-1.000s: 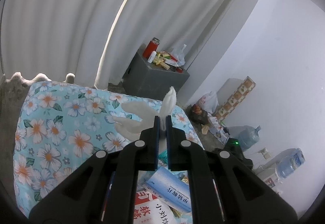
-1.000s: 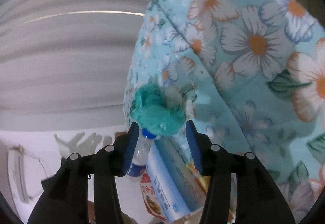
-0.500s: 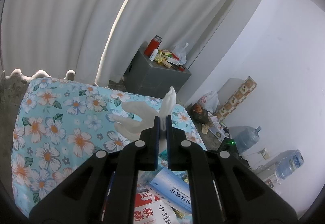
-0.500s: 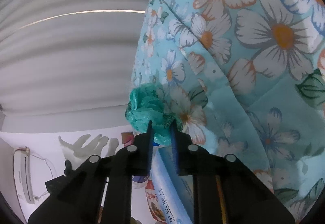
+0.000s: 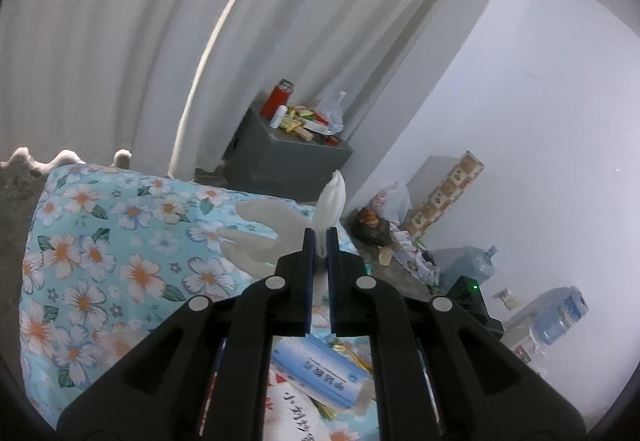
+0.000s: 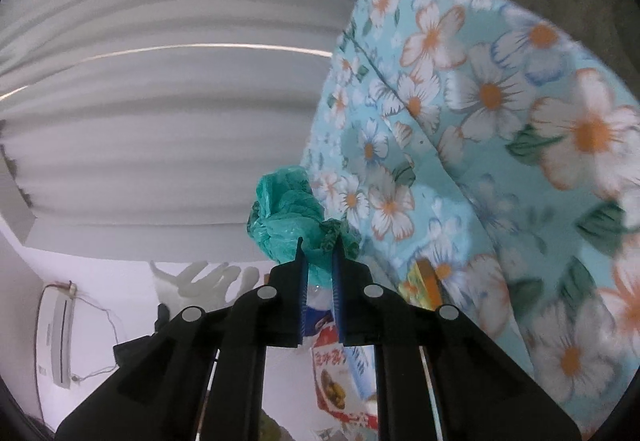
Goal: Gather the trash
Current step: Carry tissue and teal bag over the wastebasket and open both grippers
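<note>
My left gripper is shut on a translucent white disposable glove, held up over the flowered bed cover. The glove's fingers spread to the left and one strip sticks up past the jaws. My right gripper is shut on a crumpled teal plastic bag, lifted beside the edge of the same flowered cover. The glove also shows in the right wrist view at lower left.
Below the left gripper lie a blue-and-white carton and a printed snack packet. A grey cabinet with a red flask and clutter stands by the curtain. Bags and water jugs sit along the right wall.
My right gripper closed on the teal bag and lifted it away from the cover. My left gripper kept its hold on the glove and rose slightly.
</note>
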`<state>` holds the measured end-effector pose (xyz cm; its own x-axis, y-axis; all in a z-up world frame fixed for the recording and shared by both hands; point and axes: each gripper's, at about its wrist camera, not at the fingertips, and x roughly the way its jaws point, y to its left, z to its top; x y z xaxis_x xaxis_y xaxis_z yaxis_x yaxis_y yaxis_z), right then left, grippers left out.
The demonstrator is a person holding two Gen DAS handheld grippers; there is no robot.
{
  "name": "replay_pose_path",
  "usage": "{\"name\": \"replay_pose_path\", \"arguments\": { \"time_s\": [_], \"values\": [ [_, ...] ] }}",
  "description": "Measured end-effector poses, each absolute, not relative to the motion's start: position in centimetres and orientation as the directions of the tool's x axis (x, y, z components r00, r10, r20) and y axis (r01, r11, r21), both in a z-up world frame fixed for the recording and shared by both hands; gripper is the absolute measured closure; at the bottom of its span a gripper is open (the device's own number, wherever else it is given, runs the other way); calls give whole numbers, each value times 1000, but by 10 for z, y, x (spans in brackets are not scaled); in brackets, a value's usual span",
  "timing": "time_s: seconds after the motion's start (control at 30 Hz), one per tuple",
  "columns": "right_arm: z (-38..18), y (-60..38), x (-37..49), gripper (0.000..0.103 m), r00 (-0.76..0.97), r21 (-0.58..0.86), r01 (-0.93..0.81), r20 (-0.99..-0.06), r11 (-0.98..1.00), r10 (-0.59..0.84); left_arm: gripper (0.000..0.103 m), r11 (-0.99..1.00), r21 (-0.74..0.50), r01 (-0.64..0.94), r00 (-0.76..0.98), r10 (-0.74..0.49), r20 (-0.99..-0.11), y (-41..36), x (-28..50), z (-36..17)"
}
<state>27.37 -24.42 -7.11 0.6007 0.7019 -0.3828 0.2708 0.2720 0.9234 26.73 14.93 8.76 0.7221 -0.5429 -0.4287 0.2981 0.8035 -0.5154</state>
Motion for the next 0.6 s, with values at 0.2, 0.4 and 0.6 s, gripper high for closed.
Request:
{"name": "replay_pose_path", "arguments": {
  "time_s": [0.2, 0.4, 0.6],
  "values": [
    [-48, -274, 224, 92, 670, 939, 238, -345, 250, 658, 99, 767, -521, 374, 689, -606, -397, 121, 254, 95],
    [-32, -317, 162, 92, 760, 945, 227, -323, 235, 564, 99, 717, -524, 459, 618, -682, -392, 72, 251, 98],
    [-37, -374, 96, 92, 846, 950, 255, -310, 182, 433, 99, 661, -512, 548, 504, -750, -428, -2, 257, 98]
  ]
}}
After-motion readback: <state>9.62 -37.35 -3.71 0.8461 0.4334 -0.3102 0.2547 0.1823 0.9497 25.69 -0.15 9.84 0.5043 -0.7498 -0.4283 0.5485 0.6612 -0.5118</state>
